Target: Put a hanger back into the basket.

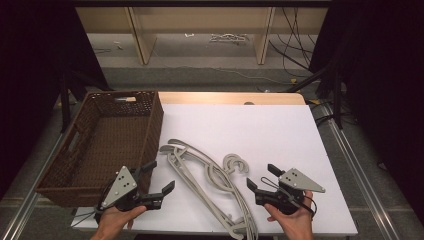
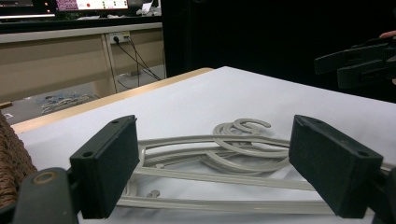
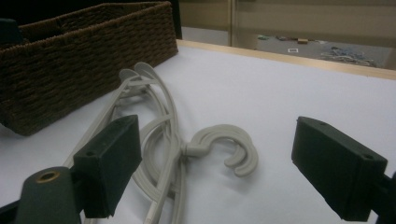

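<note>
A small stack of grey plastic clothes hangers point(image 1: 207, 182) lies on the white table top point(image 1: 250, 125), hooks point(image 1: 235, 164) pointing right. A brown wicker basket point(image 1: 67, 172) stands empty to their left. My left gripper point(image 1: 161, 176) hovers between the basket's front corner and the hangers, jaws open and empty. My right gripper point(image 1: 261, 176) is just right of the hangers, also open with nothing in it. In the left gripper view the hangers point(image 2: 224, 149) lie beyond the spread jaws of the left gripper point(image 2: 215, 168). The right gripper view has the hook point(image 3: 229, 144) ahead of the right gripper point(image 3: 217, 168).
The basket wall point(image 3: 70, 60) runs close along the hangers' far ends. The right gripper point(image 2: 359, 63) appears at the top right of the left gripper view. Behind the table are wooden shelving legs point(image 1: 142, 45) and loose cables point(image 1: 295, 55) on the floor.
</note>
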